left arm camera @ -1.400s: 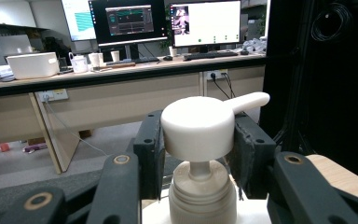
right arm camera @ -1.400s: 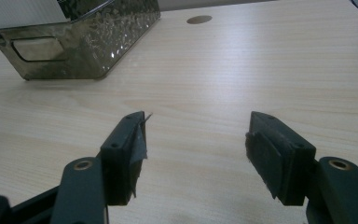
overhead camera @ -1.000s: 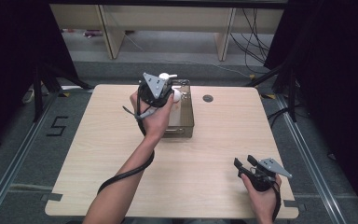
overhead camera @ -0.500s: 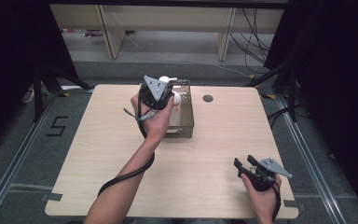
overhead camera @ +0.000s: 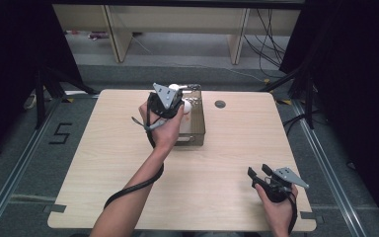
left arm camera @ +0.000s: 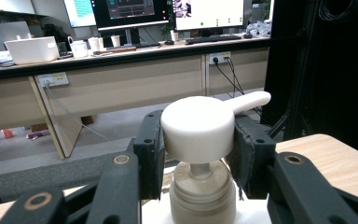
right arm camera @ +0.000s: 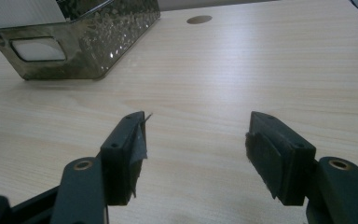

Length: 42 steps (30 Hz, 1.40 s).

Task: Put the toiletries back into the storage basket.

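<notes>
Left gripper (left arm camera: 198,154) clamped on pump head (left arm camera: 198,128), steadying bottle upright above tray (overhead camera: 197,129). Right gripper (right arm camera: 198,154) agape, idle, hovering over table (right arm camera: 261,70).

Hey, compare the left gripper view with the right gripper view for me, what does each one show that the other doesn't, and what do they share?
Left gripper view alone: the left gripper with its jaws shut on the white pump head of a bottle, with the spout pointing away to the right, and beyond it a desk with monitors and a white tub.

Right gripper view alone: the right gripper open with nothing between its jaws, low over the table, plus a translucent bin and a round hole in the tabletop.

Shared: the light wooden table.
</notes>
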Motion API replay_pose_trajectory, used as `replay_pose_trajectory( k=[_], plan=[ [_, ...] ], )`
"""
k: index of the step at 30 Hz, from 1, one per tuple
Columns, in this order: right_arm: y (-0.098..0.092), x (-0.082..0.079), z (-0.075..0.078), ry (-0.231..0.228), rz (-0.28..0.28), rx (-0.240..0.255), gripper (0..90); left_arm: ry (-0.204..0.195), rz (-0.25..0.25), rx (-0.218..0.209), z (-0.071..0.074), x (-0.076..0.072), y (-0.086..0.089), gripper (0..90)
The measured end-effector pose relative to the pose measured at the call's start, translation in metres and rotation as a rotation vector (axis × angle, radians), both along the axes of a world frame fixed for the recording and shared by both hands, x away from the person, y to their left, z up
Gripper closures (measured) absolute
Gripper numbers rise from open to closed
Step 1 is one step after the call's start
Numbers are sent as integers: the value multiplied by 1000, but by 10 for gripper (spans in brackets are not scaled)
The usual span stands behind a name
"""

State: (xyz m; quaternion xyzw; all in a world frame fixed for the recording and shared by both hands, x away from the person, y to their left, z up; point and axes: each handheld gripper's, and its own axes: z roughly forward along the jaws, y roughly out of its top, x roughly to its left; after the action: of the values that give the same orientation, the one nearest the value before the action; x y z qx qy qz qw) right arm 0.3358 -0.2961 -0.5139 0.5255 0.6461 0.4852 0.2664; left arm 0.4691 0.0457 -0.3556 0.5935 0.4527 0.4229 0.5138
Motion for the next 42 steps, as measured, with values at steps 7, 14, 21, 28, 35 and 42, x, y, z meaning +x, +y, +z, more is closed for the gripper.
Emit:
replay_pose_trajectory(
  k=[7,14,21,28,35,42],
  plan=[
    [-1,0,1,1,-11,-24,385,10,3,2,-4,1,0,587],
    [0,0,0,0,0,0,385,14,3,2,-7,1,1,587],
    [0,0,0,0,-1,0,385,22,3,2,-10,2,1,586],
    [0,0,0,2,-2,-4,384,23,3,4,-11,1,1,586],
    [0,0,0,1,-1,-4,384,6,-1,22,-13,0,1,583],
    [1,-1,0,3,0,-3,384,-2,-10,43,-16,-1,1,564]
  ],
)
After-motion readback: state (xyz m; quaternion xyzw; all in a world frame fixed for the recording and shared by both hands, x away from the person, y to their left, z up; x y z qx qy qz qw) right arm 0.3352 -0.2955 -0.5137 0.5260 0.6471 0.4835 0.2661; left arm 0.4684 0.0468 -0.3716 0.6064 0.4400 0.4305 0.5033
